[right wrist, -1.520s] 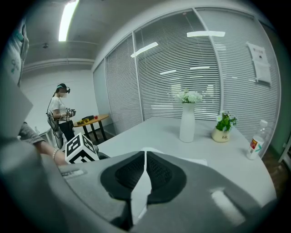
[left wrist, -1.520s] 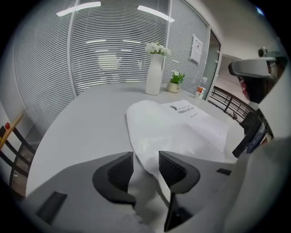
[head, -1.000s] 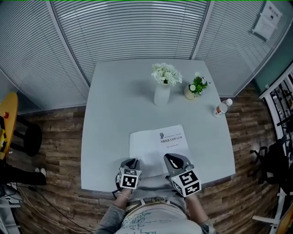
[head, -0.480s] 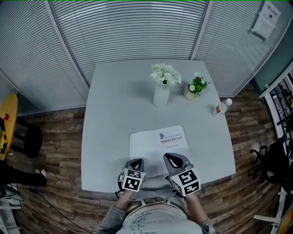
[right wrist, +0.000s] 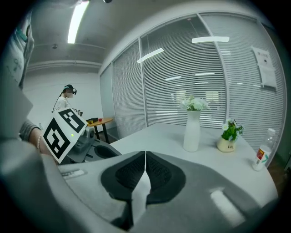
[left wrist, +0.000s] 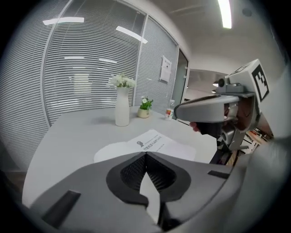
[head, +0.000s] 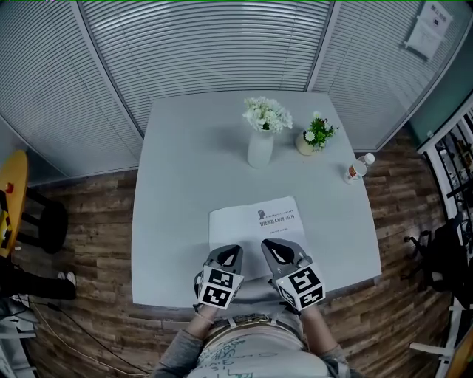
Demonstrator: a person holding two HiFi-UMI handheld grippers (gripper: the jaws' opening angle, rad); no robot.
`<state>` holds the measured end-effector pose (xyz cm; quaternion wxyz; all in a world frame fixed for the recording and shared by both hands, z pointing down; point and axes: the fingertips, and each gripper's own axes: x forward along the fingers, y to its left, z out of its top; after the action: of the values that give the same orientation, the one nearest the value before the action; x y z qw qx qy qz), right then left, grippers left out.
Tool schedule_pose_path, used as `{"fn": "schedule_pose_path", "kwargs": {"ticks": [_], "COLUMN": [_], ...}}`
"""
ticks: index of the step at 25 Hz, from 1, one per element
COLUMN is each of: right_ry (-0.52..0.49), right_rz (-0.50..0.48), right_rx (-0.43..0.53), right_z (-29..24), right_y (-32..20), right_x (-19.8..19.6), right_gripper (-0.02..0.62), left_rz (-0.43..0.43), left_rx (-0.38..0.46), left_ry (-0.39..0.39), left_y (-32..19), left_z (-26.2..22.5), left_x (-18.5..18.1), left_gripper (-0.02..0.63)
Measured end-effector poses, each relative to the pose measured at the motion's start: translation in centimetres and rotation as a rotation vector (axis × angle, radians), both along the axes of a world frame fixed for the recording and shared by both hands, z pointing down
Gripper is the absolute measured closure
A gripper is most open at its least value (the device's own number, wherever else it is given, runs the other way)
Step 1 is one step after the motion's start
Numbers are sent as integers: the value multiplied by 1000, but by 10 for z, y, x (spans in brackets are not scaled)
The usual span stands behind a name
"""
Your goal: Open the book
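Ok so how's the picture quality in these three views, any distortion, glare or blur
Head view: strong fisheye bows the blinds; even light, and the print on the book is too small to read. Left gripper view: dark round vignette, ceiling light blown out, close foreground soft. Right gripper view: same vignette, bright glare streaks across the blinds.

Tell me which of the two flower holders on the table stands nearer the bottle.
The short round pot with the green plant; the tall white vase of white flowers stands farther left of the bottle.
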<state>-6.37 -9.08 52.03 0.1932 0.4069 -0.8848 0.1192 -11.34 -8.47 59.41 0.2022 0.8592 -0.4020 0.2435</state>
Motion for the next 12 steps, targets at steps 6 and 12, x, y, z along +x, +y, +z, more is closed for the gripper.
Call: {"fn": "schedule_pose_path", "kwargs": {"ticks": [6,12], "right_ry": [-69,-112], "right_rz": [-19,-23], "right_rx": [74,129], "right_z": [-22,-48], "right_y": [-5,-9], "right_x": [-6,-8], "right_gripper": [592,592], "left_rz": [17,29], "left_rx": [86,147], "left_ry": [60,130], "left_y": [-7,-11], "left_z": [-40,-80], "left_x": [11,17], "left_gripper": [607,607]}}
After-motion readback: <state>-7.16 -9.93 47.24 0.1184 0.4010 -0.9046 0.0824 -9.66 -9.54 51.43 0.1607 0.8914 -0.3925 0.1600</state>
